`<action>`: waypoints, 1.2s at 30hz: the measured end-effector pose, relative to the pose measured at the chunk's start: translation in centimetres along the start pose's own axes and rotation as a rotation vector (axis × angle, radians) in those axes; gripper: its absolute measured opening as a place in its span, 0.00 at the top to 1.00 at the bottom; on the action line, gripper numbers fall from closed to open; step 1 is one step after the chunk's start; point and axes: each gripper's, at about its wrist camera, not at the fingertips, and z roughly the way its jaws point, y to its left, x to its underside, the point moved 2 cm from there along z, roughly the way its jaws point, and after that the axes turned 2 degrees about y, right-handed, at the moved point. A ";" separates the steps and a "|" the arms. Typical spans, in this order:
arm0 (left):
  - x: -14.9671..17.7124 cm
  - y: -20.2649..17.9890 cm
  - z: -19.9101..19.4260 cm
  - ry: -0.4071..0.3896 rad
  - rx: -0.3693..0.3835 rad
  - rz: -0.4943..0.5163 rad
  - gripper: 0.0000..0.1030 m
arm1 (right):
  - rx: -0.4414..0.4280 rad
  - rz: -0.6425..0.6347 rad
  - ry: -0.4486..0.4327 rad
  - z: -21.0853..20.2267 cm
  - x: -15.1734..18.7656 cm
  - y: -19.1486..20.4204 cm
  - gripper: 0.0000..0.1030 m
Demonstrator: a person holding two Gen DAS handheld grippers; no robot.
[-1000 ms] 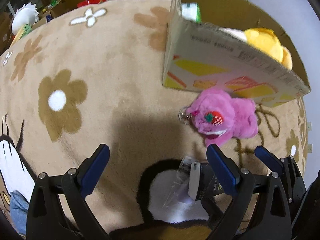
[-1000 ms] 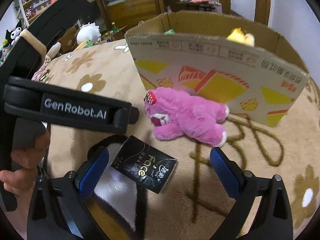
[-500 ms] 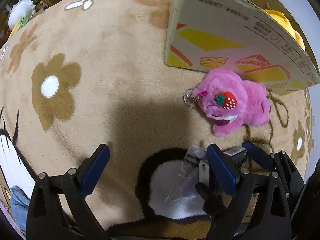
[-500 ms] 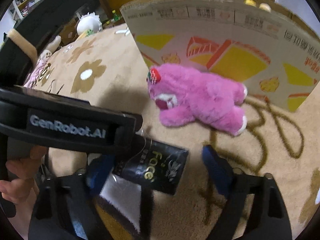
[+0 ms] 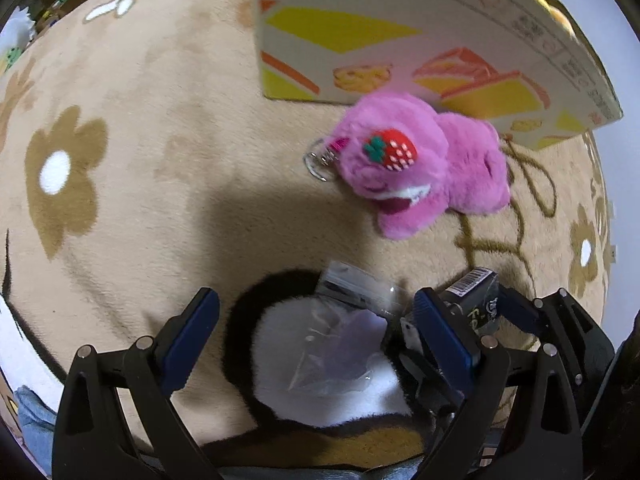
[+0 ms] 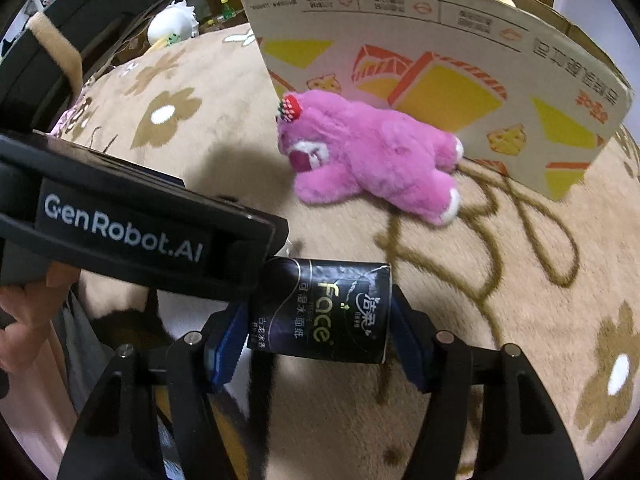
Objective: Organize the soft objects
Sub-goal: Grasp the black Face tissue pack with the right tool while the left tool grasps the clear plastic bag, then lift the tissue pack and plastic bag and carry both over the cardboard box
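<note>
Beige flowered rug [image 6: 460, 360] underneath. Right gripper [image 6: 316, 344] just closing on tissue pack [image 6: 320, 312], lower centre; left gripper [image 5: 316, 328] open. Could slip: slick wrapper, soft pack. Bear [image 6: 368, 156] beside box [image 6: 440, 52].

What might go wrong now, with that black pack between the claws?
The right gripper has just been closing on the soft tissue pack; it may crush or slip. The left gripper hangs open over a clear bag, close beside it; they might bump. Lifting toward the box could brush the pink bear.
</note>
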 end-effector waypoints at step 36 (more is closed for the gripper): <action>3.4 -4.1 -1.9 -0.133 -0.152 0.117 0.50 | 0.105 0.079 -0.017 -2.9 0.6 -4.1 0.33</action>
